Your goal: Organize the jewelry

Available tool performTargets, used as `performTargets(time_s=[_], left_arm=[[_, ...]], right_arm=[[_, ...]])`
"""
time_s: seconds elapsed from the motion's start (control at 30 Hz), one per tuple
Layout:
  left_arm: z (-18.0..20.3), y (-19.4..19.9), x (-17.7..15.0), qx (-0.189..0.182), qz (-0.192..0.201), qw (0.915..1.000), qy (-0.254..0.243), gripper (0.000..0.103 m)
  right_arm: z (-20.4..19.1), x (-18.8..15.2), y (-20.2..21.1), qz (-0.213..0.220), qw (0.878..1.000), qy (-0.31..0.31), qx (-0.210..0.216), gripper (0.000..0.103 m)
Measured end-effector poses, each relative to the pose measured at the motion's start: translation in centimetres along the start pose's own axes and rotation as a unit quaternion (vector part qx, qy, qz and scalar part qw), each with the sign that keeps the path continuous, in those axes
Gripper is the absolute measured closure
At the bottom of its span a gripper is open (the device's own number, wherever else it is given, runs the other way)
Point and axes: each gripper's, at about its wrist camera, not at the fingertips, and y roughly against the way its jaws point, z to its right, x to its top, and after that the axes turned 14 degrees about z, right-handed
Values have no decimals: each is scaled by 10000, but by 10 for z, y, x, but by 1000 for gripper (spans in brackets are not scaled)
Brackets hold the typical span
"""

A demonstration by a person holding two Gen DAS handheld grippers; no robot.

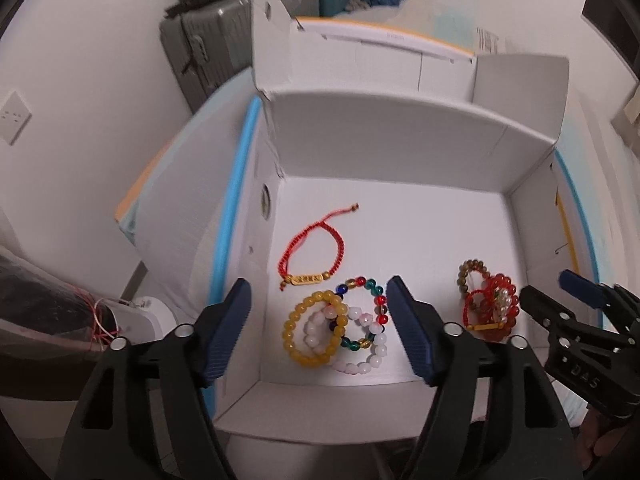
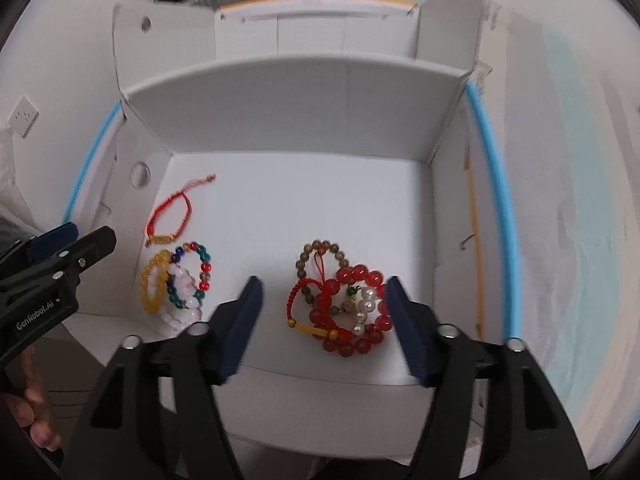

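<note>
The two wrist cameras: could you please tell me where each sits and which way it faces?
Left wrist: on the left gripper, facing steeply down into the white box at the yellow bead bracelet; its open jaws show.
Right wrist: on the right gripper, facing down at the red bead bracelet; a hand shows.
Shared: box, both bracelet piles, the other gripper.

Bracelets in the red heap (image 2: 344, 308) tangled, individual strands indistinct

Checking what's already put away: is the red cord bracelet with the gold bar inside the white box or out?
Inside. The red cord bracelet lies flat on the floor of the white box, apart from the bead bracelets.
</note>
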Motion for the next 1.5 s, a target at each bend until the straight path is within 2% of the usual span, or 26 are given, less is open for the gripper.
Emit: performTargets(time_s=[0.07, 0.27, 0.33, 0.53, 0.83, 1.17, 1.5], left_arm=[[-3, 12, -1, -4, 156, 9999, 41, 22], [-12, 43, -12, 140, 597, 9981, 84, 6], [-13, 51, -17, 137, 686, 9975, 74, 6], [-16, 76, -36, 187, 982, 9950, -41, 6], [-9, 97, -61, 115, 1224, 9922, -207, 6], [-5, 98, -74, -98, 1135, 9934, -167, 6], [-9, 99, -75, -92, 1133, 9934, -123, 6]], right_arm=[[0, 0, 15, 190, 9998, -60, 47, 27], [-2, -9, 54, 662, 9976, -210, 0, 12], [-5, -16, 68, 928, 9955, -179, -91, 7], [-7, -45, 92, 1333, 9905, -149, -303, 8], [-9, -81, 114, 1590, 9856, -207, -536, 8], [-12, -87, 118, 1577, 9857, -201, -567, 8], [-13, -87, 119, 1606, 9850, -190, -606, 7]])
